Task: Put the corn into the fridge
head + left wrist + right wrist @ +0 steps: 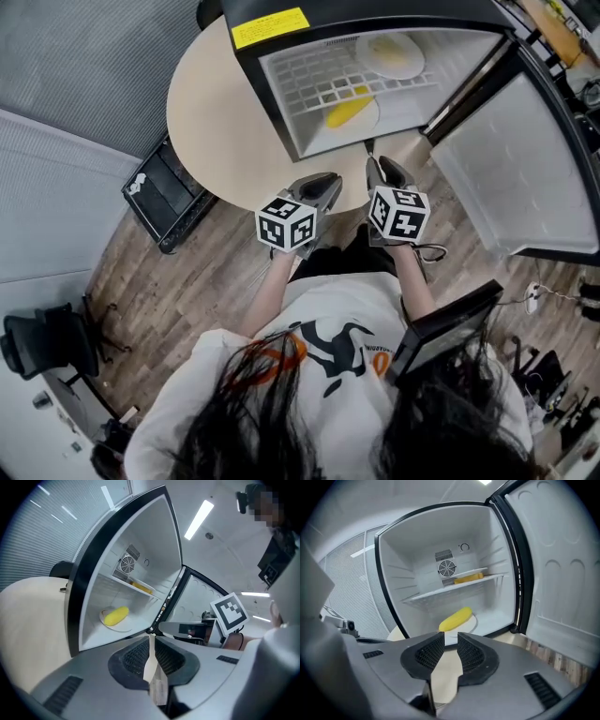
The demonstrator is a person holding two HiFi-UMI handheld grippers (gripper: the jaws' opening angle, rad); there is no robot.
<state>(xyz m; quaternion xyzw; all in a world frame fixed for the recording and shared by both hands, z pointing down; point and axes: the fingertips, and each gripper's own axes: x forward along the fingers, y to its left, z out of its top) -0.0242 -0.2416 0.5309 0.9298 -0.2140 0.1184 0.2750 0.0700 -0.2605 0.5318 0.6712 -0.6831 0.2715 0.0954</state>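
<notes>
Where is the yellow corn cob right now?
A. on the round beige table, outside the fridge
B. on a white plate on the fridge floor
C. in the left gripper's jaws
B: the yellow corn cob lies on the white plate on the floor of the black fridge, under the white wire shelf.

Corn (349,112): yellow, on a white plate (472,621).
Fridge (248,70): black shell, white lining, white wire shelf (309,80), yellow label (270,27) on top.
Surface (211,122): beige.
Floor (187,281): brown-grey wood grain.
Left hand-held gripper (319,184) and right hand-held gripper (382,174): grey, with black meshed pads (429,654). Their cubes (286,223) carry black-and-white square markers.
Shirt (319,309): white, black and orange print.
</notes>
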